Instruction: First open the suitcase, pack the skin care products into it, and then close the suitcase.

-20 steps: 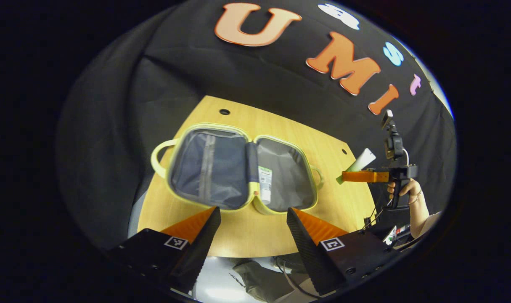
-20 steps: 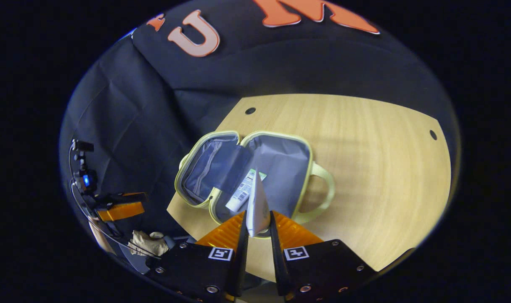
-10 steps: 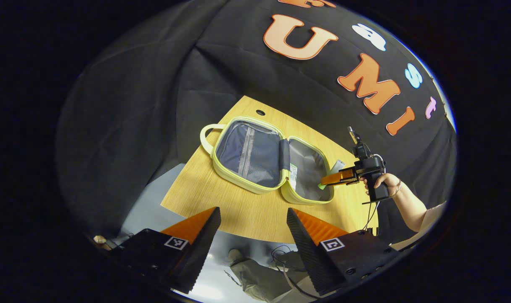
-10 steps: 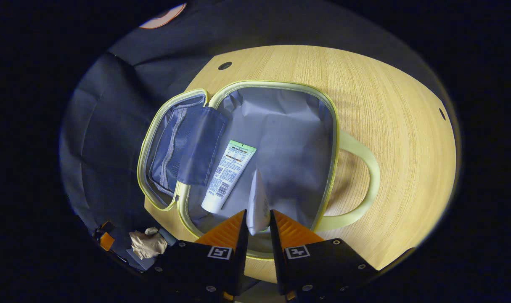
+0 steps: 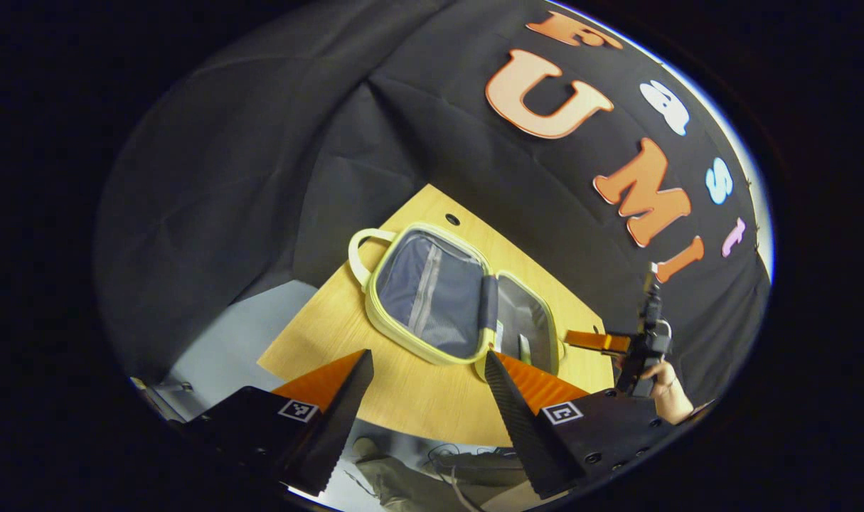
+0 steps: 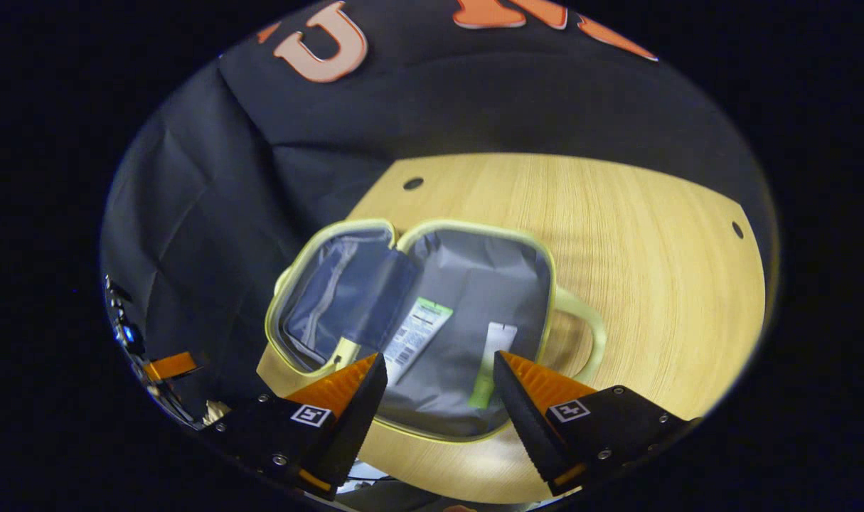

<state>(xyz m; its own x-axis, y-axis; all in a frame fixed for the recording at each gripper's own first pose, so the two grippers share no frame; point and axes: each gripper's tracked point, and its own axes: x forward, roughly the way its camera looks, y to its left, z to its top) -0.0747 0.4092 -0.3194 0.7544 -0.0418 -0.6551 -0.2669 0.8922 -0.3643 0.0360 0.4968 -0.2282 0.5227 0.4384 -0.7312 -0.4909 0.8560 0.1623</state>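
- The suitcase [image 6: 474,284] is laid open on the table [image 6: 652,249].
- Two tubes are seen in its right half: one [image 6: 419,331] aimed at 1 o'clock, one [image 6: 494,363] at 12.
- Both grippers [image 6: 439,387] [image 5: 428,387] are held agape, empty.

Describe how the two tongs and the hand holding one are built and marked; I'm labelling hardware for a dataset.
Each of the tongs, left and right, has two wedge-shaped fingers with ribbed inner faces, mounted on black blocks with screws. Each block carries a square black-and-white marker. In the left gripper view, a hand grips the right tongs' black pistol handle.
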